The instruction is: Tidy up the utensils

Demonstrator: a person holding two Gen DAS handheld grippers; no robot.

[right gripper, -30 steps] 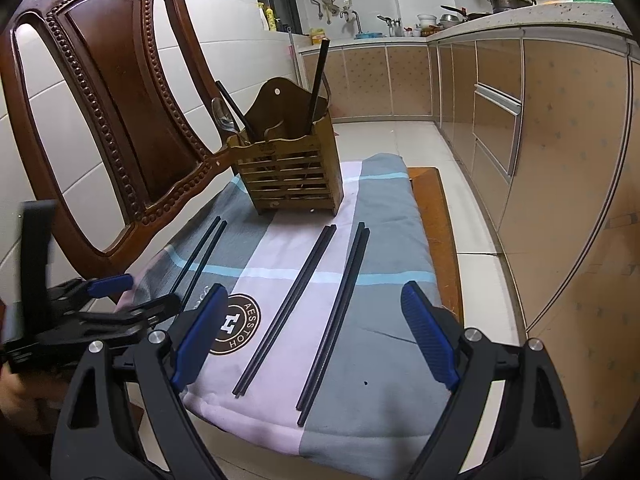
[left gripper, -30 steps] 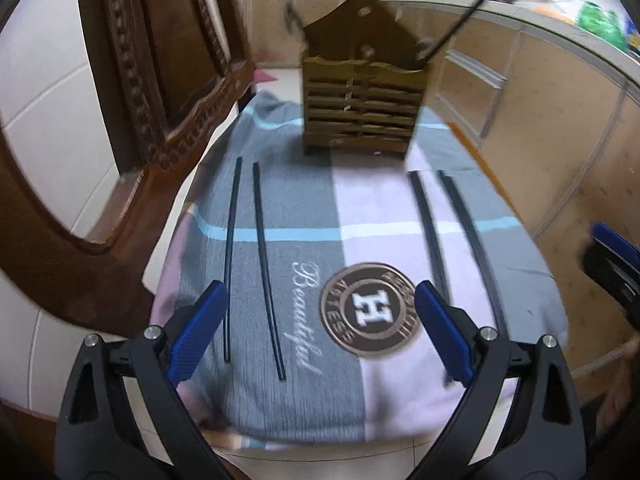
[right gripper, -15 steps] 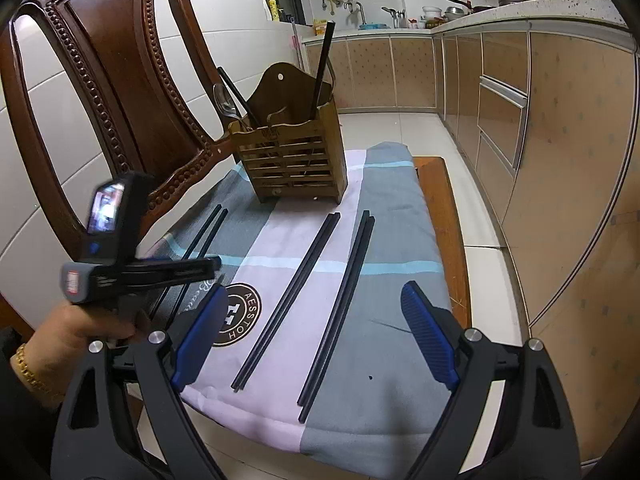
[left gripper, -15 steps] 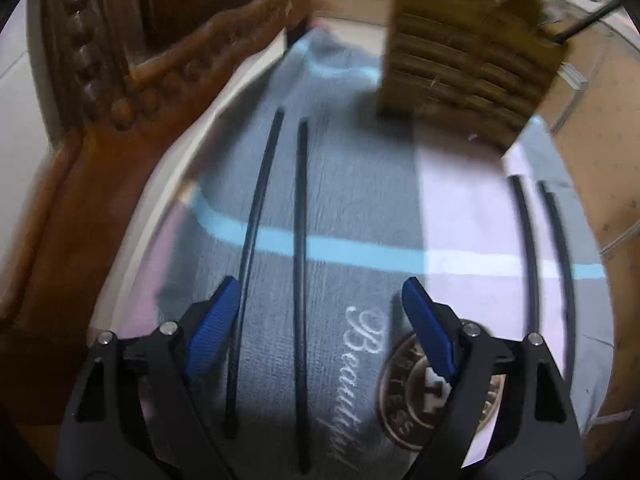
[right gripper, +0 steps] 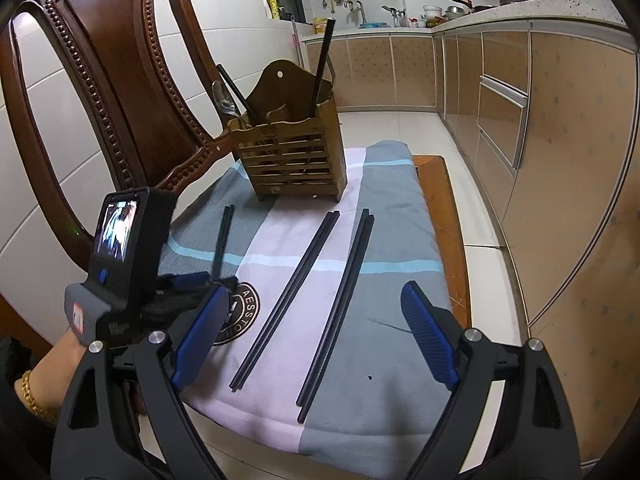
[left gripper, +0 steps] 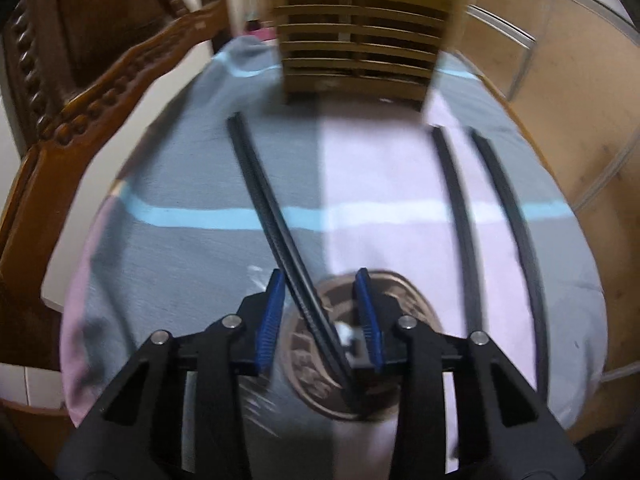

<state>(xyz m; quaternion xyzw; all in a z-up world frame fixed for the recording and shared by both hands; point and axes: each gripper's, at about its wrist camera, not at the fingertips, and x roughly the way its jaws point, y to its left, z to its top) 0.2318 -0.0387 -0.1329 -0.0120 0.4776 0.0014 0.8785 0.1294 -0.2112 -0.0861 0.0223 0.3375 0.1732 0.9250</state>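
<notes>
Chopsticks (right gripper: 320, 76) already stood in the wooden holder (right gripper: 294, 160); left gripper (left gripper: 320, 308) pinched one pair (left gripper: 272, 220) near the cushion's (right gripper: 380, 360) left edge, two pairs (right gripper: 312, 300) remained, right gripper (right gripper: 316, 340) gaped wide.

Left wrist view is smeared by motion blur, worst on the wooden holder (left gripper: 358, 28) and the cushion (left gripper: 192, 184) before it, and dimmer than the other. Right wrist view is sharp and evenly lit from overhead, with glare on the wall tiles behind the holder (right gripper: 294, 160). Both views bend strongly toward dark circular edges.
</notes>
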